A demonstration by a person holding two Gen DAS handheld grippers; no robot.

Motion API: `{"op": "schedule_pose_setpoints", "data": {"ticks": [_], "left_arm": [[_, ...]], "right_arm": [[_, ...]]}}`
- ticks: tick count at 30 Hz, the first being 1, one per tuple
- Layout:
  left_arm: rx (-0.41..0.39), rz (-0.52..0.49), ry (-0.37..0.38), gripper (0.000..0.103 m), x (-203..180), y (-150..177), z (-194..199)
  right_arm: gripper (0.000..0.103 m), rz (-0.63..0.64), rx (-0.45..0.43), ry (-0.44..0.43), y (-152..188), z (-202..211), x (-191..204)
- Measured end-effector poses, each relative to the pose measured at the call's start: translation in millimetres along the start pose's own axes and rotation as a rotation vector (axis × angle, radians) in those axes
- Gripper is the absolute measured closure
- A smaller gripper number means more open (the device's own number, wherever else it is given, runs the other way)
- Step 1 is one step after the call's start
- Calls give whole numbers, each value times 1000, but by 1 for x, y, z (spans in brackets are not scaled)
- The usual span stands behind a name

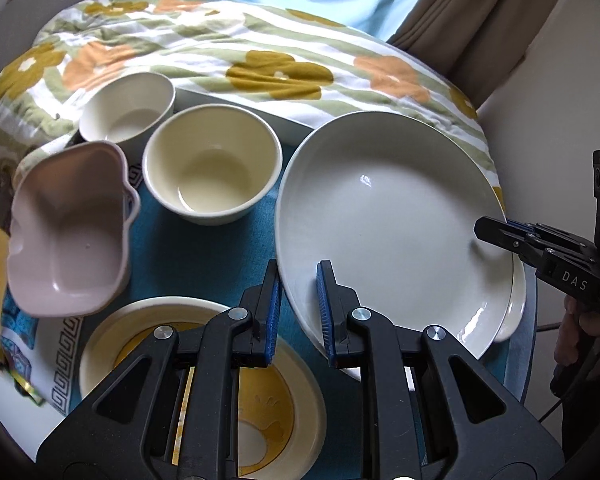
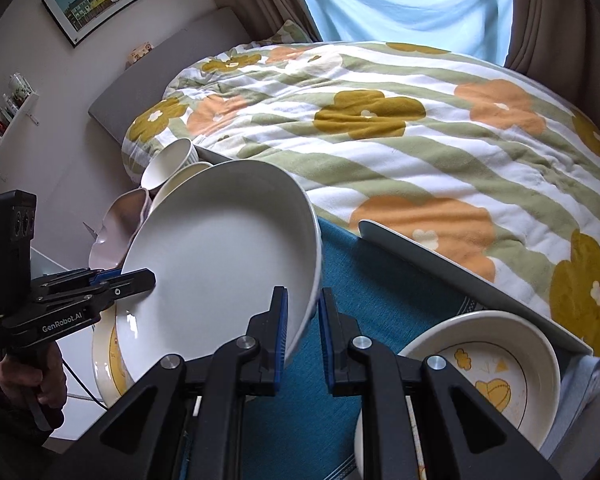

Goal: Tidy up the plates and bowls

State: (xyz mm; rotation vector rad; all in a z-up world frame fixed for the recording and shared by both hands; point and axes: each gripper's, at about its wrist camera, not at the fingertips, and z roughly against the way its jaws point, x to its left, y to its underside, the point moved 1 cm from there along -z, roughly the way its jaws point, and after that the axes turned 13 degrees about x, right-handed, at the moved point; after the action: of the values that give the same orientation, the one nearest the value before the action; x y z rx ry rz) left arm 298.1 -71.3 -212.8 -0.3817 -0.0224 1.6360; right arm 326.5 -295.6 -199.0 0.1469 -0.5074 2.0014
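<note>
plate (image 2: pixel 220 256) rim between both grippers' jaws, seemingly lifted

Glossy glazed plate (image 1: pixel 396 216); matt woven cloth (image 1: pixel 204 256)

White plate (image 1: pixel 388 224), cream bowls (image 1: pixel 212 168), pale pink dish (image 1: pixel 68 236), teal cloth (image 2: pixel 384 300), green-striped quilt (image 2: pixel 400 128) with orange and mustard flowers

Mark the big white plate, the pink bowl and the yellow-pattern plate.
big white plate (image 1: pixel 388 220): left wrist view, centre of its well.
pink bowl (image 1: pixel 72 240): left wrist view, inside floor.
yellow-pattern plate (image 2: pixel 496 384): right wrist view, on the yellow motif.
</note>
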Motion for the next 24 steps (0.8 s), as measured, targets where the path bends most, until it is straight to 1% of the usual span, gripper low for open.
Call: {"op": "schedule_pose_setpoints", "data": {"ticks": [2,7,12,18,21,24], "left_arm": [[-13,-40,2,88,7,8,16],[-11,-120,20,88,35,32,44],[8,-181,39,88,69,59,58],[67,-266,41,88,101,86,47],[100,-276,44,88,112,93,35],[130,-280,51,88,123,101,22]], "right_arm": [[89,-20,-21,10,11,8,16],[89,-90,-61,23,44,16,64],[89,-181,-70,31,77,4,108],[89,-283,-74,35,111,-22,144],[89,-330,-67,31,124,-36,153],[89,-347,-57,38,129,-47,156]]}}
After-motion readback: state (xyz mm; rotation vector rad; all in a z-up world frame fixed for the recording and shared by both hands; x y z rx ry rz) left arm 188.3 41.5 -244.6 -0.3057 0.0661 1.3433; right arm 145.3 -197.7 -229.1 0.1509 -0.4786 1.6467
